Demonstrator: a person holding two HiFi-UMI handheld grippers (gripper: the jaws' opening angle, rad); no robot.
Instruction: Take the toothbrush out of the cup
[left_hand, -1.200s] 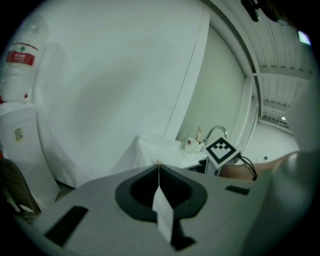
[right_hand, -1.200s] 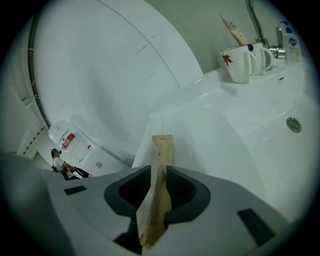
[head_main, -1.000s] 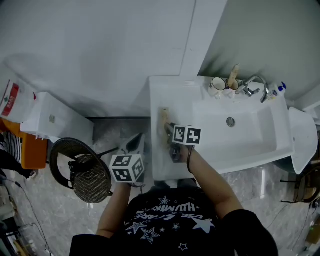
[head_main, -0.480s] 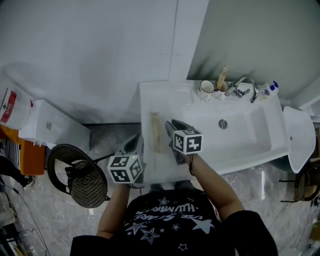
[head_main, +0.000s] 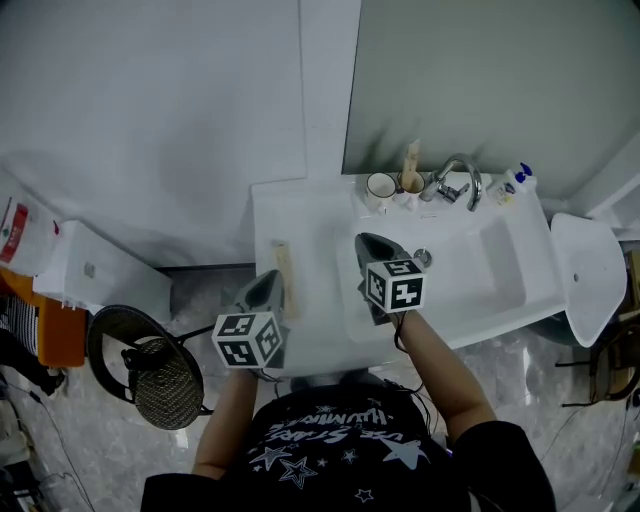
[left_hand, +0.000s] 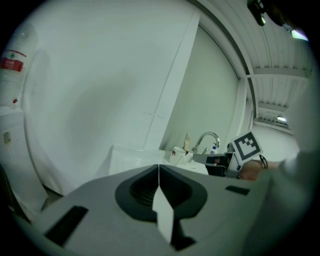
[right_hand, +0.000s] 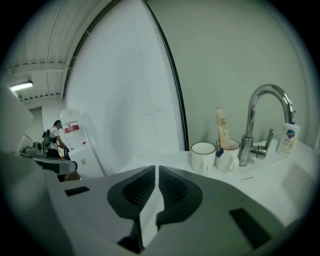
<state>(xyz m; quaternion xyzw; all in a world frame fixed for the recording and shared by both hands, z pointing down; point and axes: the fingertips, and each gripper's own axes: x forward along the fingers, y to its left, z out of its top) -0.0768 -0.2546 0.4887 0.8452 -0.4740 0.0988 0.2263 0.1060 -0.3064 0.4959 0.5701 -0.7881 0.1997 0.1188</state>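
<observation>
A beige toothbrush (head_main: 283, 264) lies flat on the white counter left of the basin, held by neither gripper. Two white cups (head_main: 380, 186) (right_hand: 203, 155) stand by the tap; the right cup (right_hand: 228, 157) holds an upright beige tube-like thing (right_hand: 221, 129). My right gripper (head_main: 369, 241) (right_hand: 156, 171) hovers over the basin's left part and points toward the cups. Its jaws are closing to a thin slit with nothing between them. My left gripper (head_main: 269, 279) (left_hand: 159, 168) is shut and empty, just off the counter's front left, near the toothbrush.
A chrome tap (head_main: 455, 172) and a small white bottle (head_main: 514, 181) stand behind the basin (head_main: 480, 290). Left of the sink on the floor are a round wicker bin (head_main: 160, 382) and a white box (head_main: 98, 280). A white lid-like piece (head_main: 586, 282) sits right of the sink.
My right gripper has left the toothbrush lying on the counter and moved up and right over the basin. The left gripper has drifted a little toward the counter.
</observation>
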